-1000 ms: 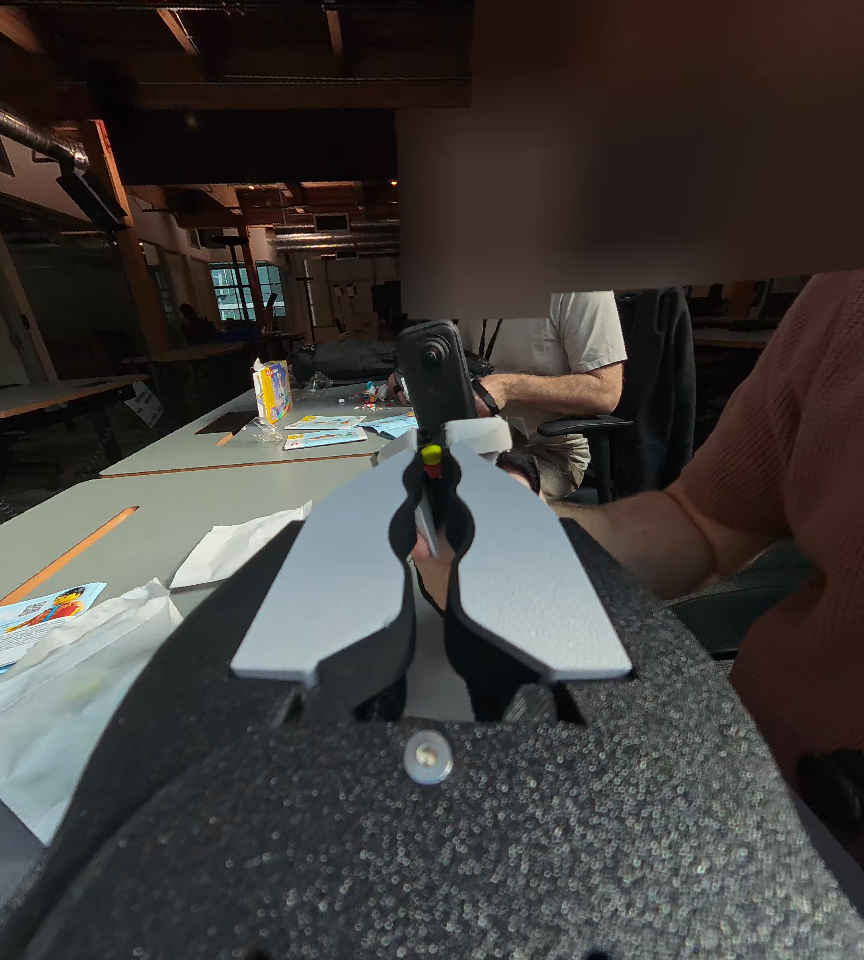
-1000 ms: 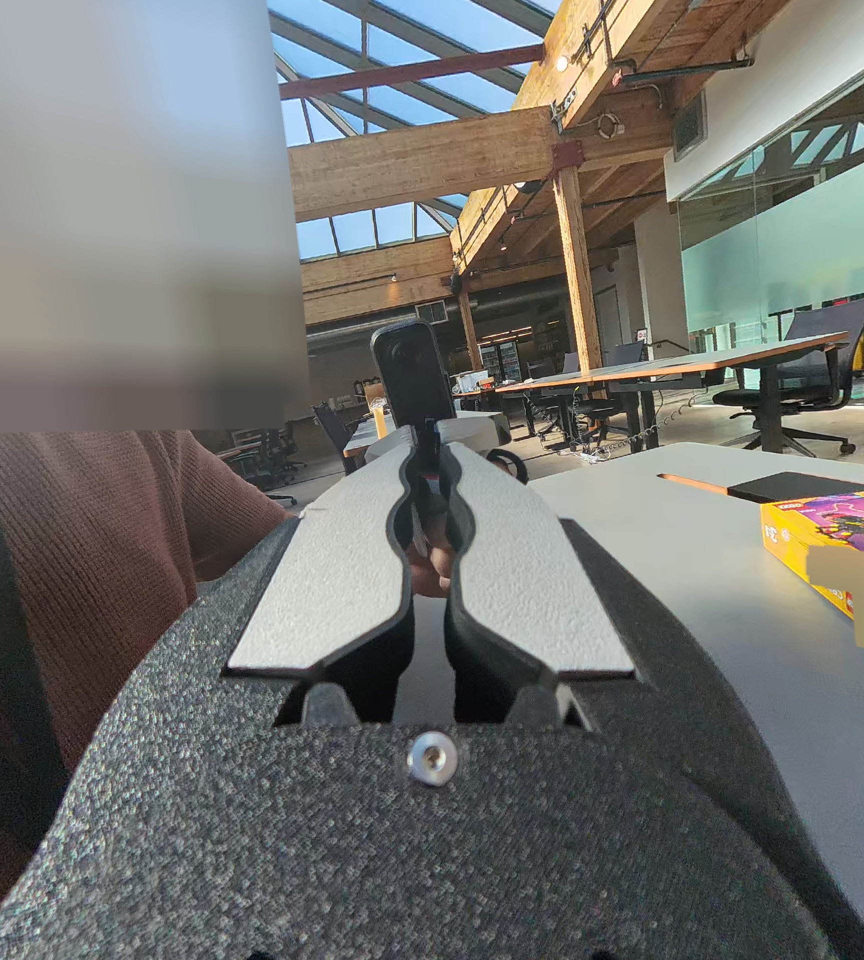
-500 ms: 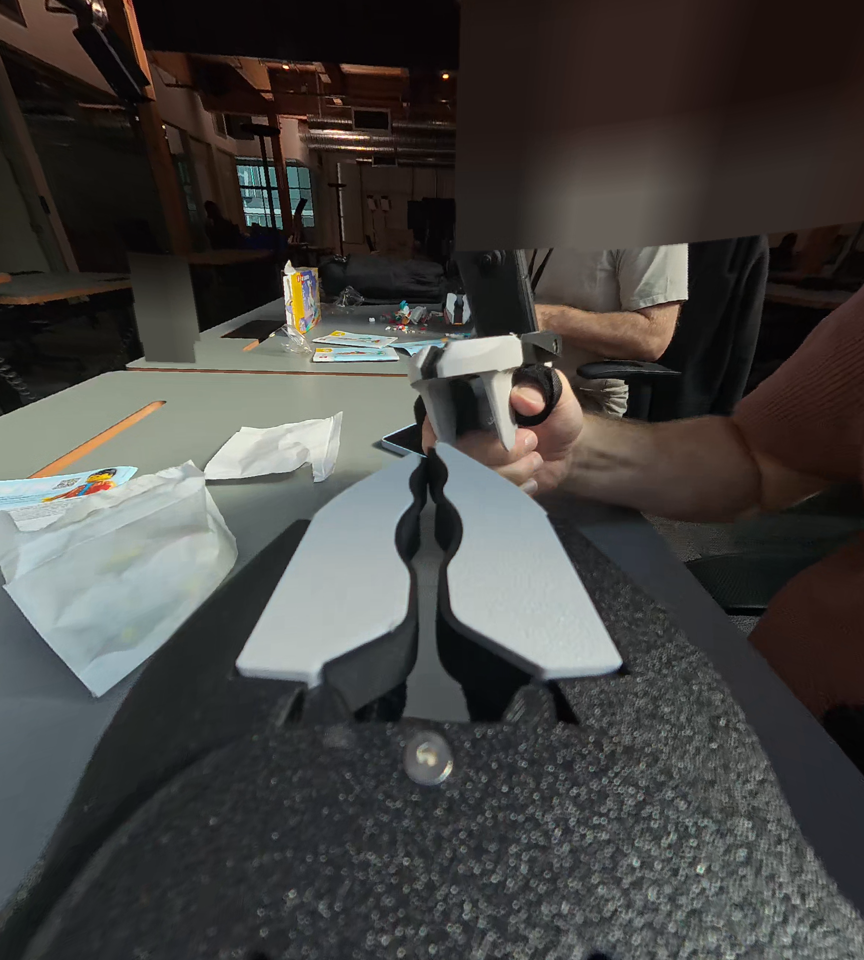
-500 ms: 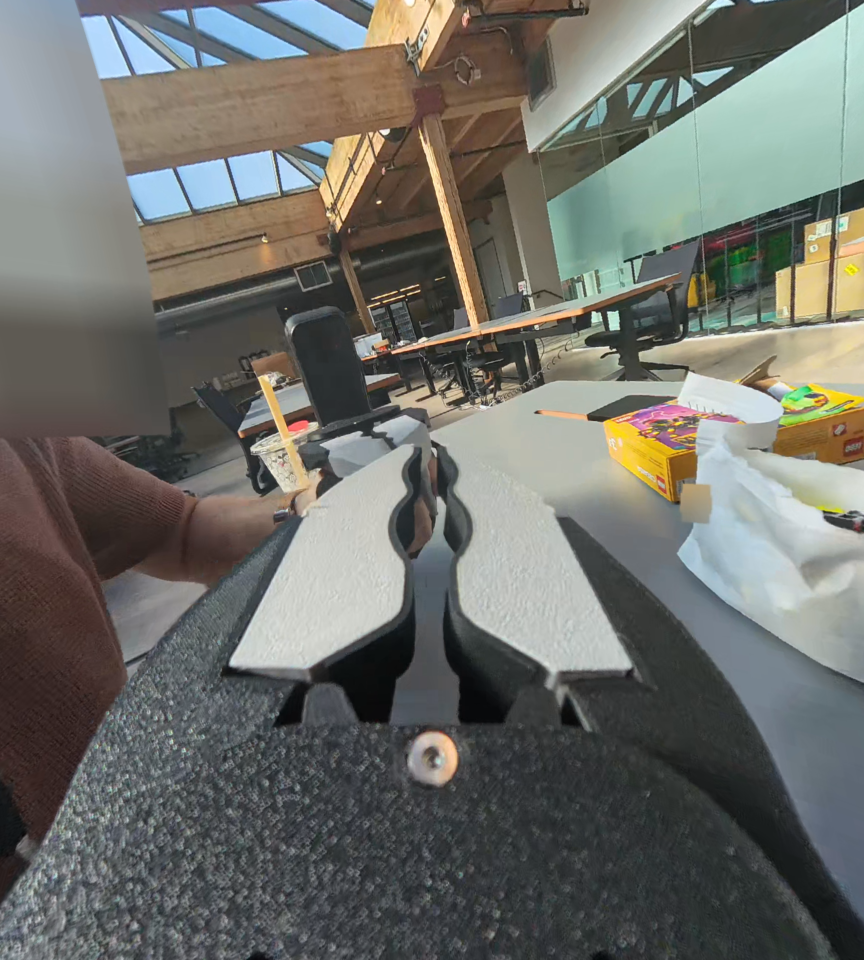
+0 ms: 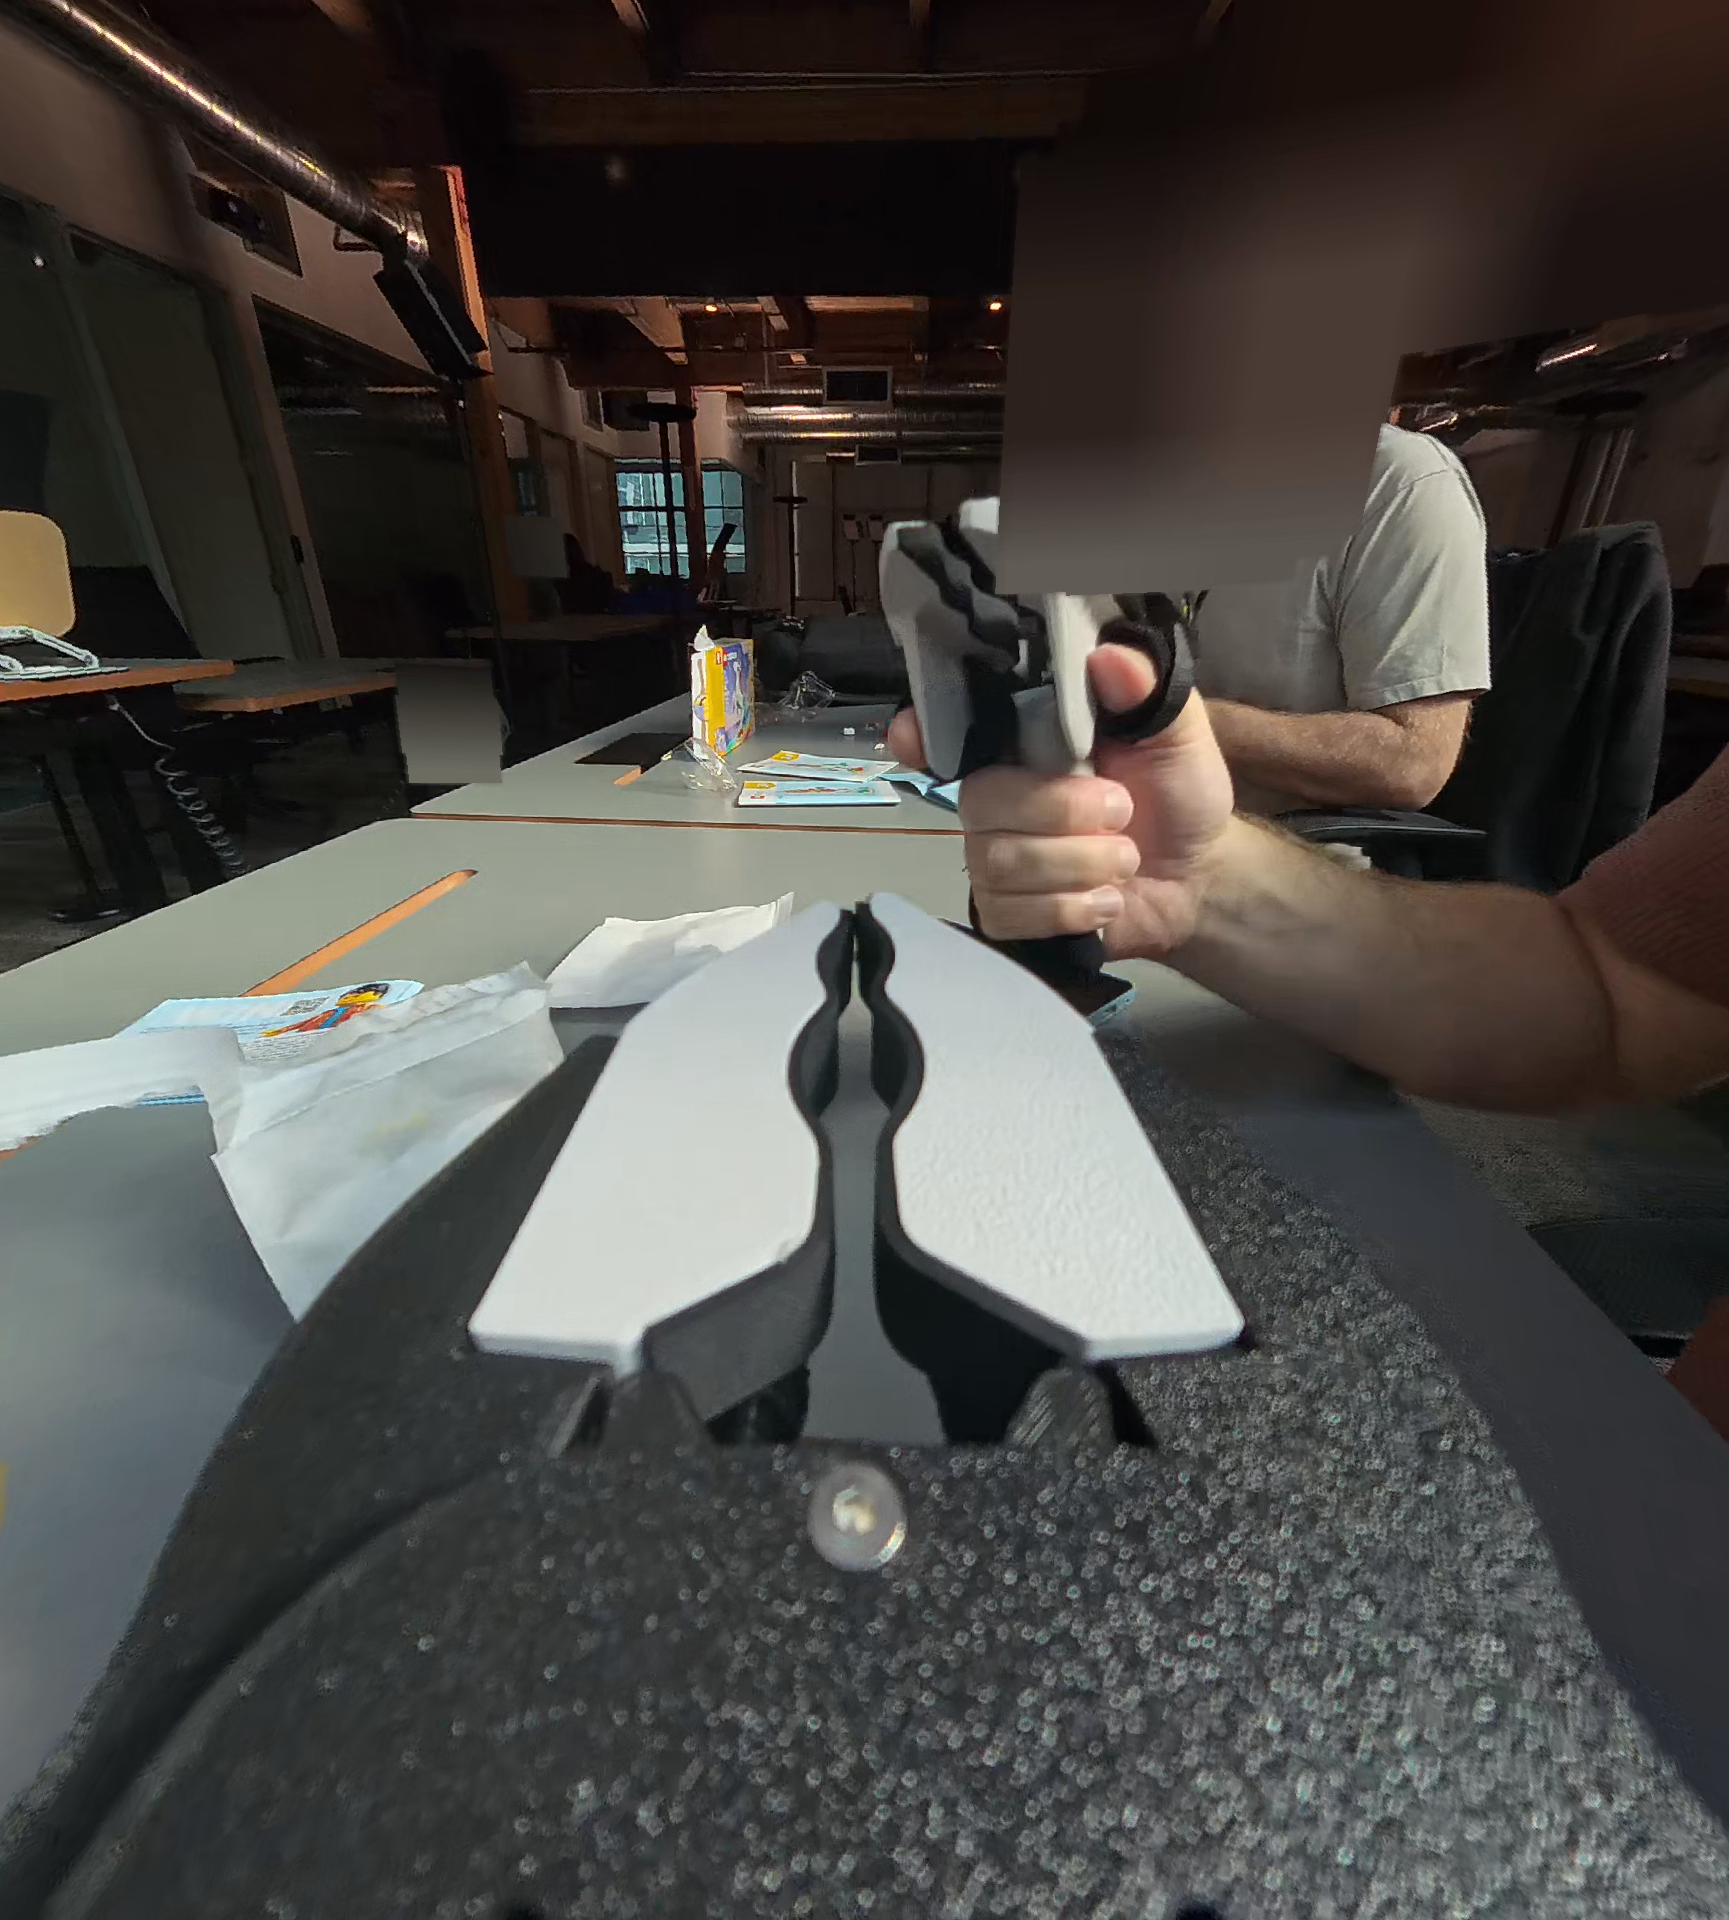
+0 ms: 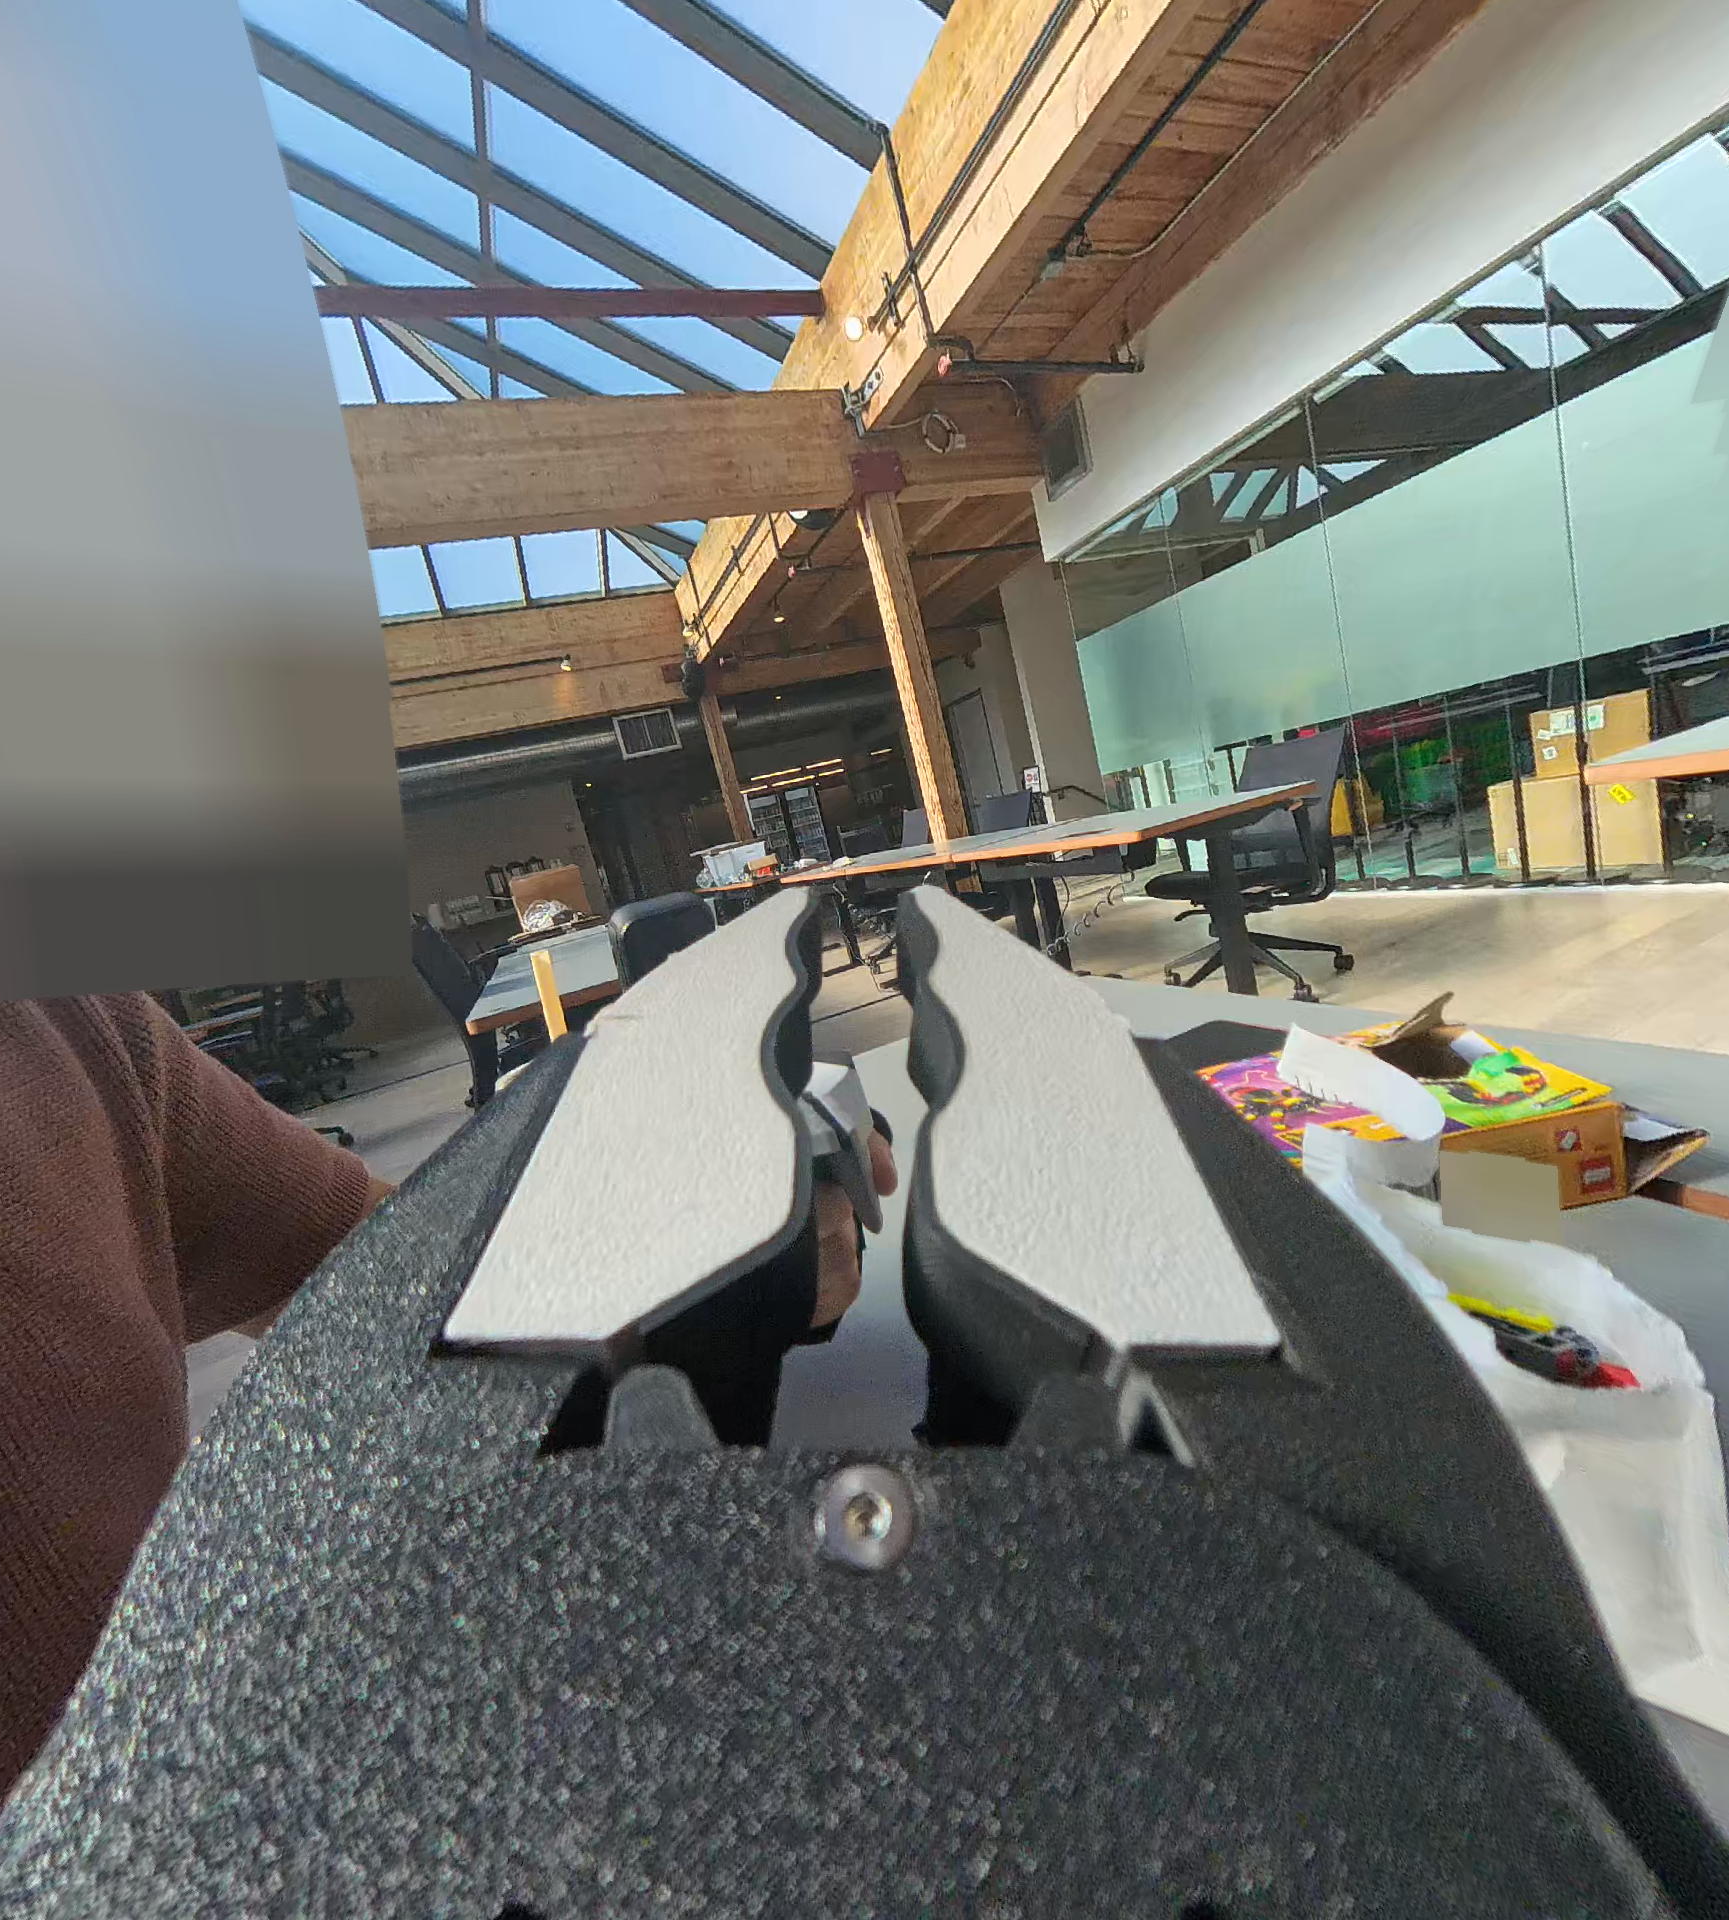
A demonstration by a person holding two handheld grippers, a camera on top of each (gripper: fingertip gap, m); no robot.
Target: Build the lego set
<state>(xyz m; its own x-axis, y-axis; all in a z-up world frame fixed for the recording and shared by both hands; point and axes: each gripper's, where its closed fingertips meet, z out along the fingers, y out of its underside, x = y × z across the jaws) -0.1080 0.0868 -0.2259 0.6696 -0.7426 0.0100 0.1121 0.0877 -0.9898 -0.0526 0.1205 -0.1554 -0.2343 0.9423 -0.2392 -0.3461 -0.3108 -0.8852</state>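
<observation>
- The left gripper (image 5: 858,914) has its two white fingers pressed together at the tips, with nothing between them.
- It hangs above a grey table (image 5: 569,883) and points along it.
- The right gripper (image 6: 858,909) has its fingers a little apart, and nothing sits in the gap.
- In the left wrist view the right gripper (image 5: 933,634) is farther off, lifted above the table, and a hand (image 5: 1088,831) grips its handle.
- From that side I cannot tell how its jaws stand.
- The hand comes out of a reddish-brown sleeve (image 5: 1712,883).
- In the right wrist view, part of the other hand (image 6: 844,1195) peeks through the gap between the fingers.
- The lego set is still in loose parts on the table.
- A white paper bag (image 6: 1566,1434) lies just to the right of the right gripper, and small red, black and yellow lego pieces (image 6: 1535,1345) lie in its open mouth.
- Behind that bag lies an opened yellow lego box (image 6: 1525,1132) with a bright picture on top.
- In the left wrist view another white paper bag (image 5: 372,1112) lies to the left of the left gripper.
- A blue instruction leaflet (image 5: 288,1013) with a little figure on it pokes out from behind that bag.
- A crumpled white paper (image 5: 662,940) lies just past the bag.
- At a far table a person in a light T-shirt (image 5: 1379,623) sits in a dark chair.
</observation>
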